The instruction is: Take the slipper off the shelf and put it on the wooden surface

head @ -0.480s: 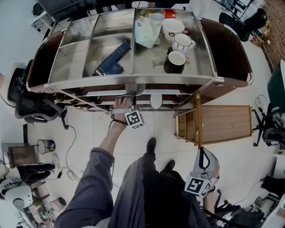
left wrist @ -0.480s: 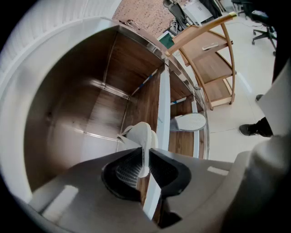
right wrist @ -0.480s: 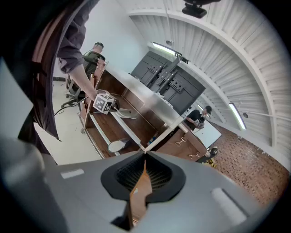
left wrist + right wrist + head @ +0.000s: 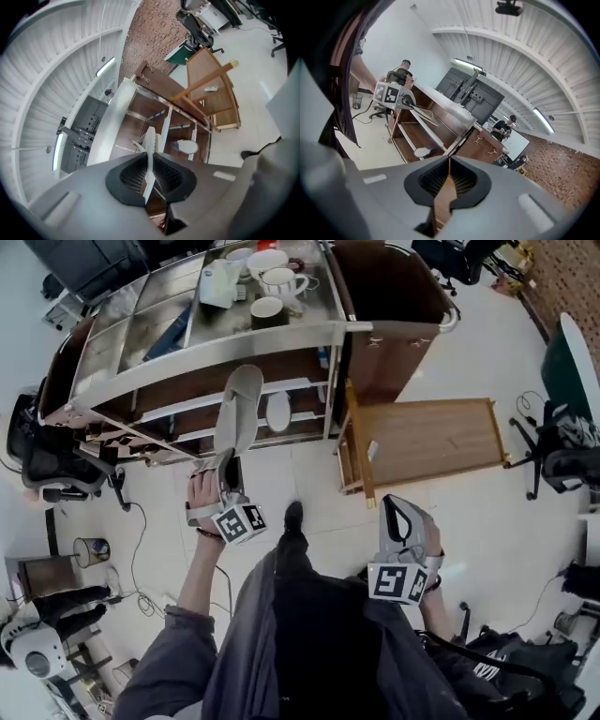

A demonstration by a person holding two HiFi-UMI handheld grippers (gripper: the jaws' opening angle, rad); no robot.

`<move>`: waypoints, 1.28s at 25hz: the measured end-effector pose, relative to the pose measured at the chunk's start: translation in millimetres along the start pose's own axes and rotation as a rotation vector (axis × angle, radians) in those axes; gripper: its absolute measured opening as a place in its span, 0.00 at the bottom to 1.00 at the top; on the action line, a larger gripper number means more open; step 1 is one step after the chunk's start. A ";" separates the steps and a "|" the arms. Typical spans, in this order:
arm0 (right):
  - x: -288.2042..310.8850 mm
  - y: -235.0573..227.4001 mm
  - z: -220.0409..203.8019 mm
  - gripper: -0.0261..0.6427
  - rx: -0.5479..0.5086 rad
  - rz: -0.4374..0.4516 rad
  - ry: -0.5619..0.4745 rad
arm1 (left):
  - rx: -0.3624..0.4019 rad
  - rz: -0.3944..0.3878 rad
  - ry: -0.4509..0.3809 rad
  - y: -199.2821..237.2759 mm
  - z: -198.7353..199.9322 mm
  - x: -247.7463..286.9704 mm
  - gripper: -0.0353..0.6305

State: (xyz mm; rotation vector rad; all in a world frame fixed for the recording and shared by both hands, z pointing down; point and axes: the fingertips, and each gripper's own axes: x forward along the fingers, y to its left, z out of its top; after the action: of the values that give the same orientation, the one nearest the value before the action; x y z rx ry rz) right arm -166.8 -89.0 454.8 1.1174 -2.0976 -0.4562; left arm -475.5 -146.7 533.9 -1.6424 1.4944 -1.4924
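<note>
My left gripper is shut on the heel end of a grey slipper, which it holds in the air in front of the shelf unit, toe pointing at the shelves. In the left gripper view the slipper shows edge-on, pinched between the shut jaws. A second slipper lies on a lower shelf, also seen as a pale oval. The low wooden table stands to the right of the unit. My right gripper hangs shut and empty near the floor, short of the table; its jaws meet.
Mugs, a jug and a dark flat object sit on the unit's metal top. Office chairs stand at the left and far right. A bin and cables lie on the floor at left. People sit in the background.
The left gripper has drawn back from the shelf with the slipper in it, and the slipper now hangs clear of the unit. The head view has swung right, so the wooden table sits nearer the centre.
</note>
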 end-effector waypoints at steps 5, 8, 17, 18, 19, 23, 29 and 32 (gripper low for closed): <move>-81.9 -44.0 -68.4 0.06 0.007 -0.012 -0.048 | 0.001 0.018 -0.098 -45.7 130.6 -114.6 0.12; -133.8 -69.5 -108.8 0.06 0.002 -0.032 -0.042 | 0.029 0.004 -0.208 -77.0 220.6 -161.1 0.12; -240.1 -126.4 -224.8 0.06 0.139 -0.167 0.087 | 0.127 -0.140 -0.293 -187.5 379.3 -152.4 0.12; -246.2 -133.3 -235.8 0.06 0.149 -0.180 0.102 | 0.139 -0.156 -0.279 -198.9 388.0 -140.4 0.12; -250.9 -140.1 -247.6 0.06 0.159 -0.192 0.120 | 0.149 -0.171 -0.263 -210.8 395.5 -126.3 0.12; -259.5 -166.9 -294.8 0.06 0.209 -0.222 0.203 | 0.145 -0.209 -0.158 -251.1 408.4 -59.2 0.12; -233.3 -232.4 -342.6 0.05 0.181 -0.207 0.274 | 0.137 -0.320 -0.008 -313.2 430.1 20.9 0.12; -212.8 -260.8 -350.5 0.05 0.162 -0.178 0.279 | 0.124 -0.492 0.027 -370.0 439.4 22.9 0.24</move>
State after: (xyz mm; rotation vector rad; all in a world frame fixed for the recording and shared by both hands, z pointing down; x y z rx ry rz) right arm 317.9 -54.0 452.6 1.3833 -1.8241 -0.2001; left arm 63.0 -193.4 729.7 -2.0123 1.0243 -1.8187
